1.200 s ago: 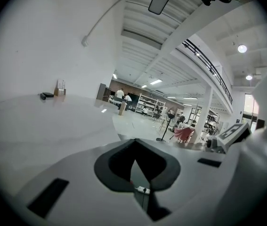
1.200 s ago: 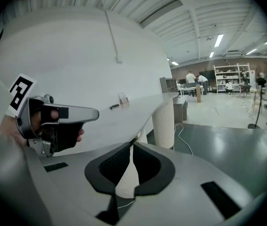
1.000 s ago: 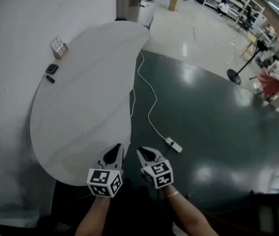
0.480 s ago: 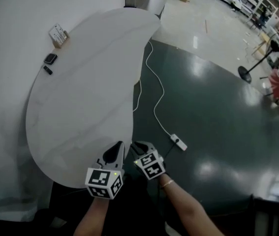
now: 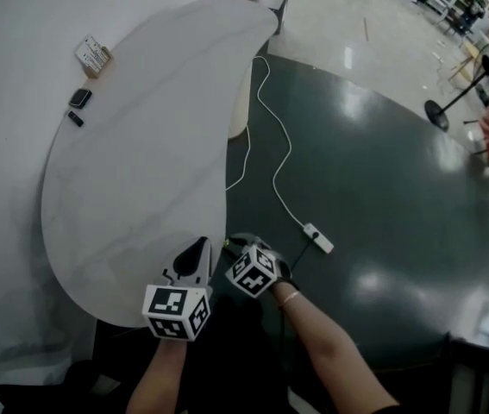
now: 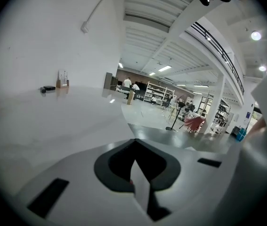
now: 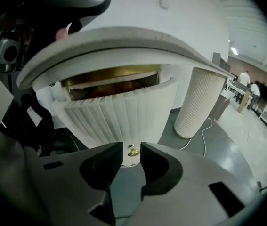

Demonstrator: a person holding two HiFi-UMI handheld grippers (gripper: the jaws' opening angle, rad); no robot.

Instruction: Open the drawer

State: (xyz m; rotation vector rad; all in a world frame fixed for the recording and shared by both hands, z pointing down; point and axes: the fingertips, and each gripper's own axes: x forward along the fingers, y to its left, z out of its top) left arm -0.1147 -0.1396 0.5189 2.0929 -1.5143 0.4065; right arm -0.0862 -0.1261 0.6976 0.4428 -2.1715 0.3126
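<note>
Right gripper point(image 5: 241, 250) in the head view dips under the near edge of the white table point(image 5: 132, 153), and my forearm reaches in from the right. The left gripper point(image 5: 196, 259) is over the tabletop just beside it.

From the left gripper view, its jaws are pressed together on nothing.

From the right gripper view, the jaws stand apart. The small brass knob point(image 7: 133, 150) of the ribbed drawer point(image 7: 119, 112) sits straight ahead in their gap, not yet pinched, I judge.
</note>
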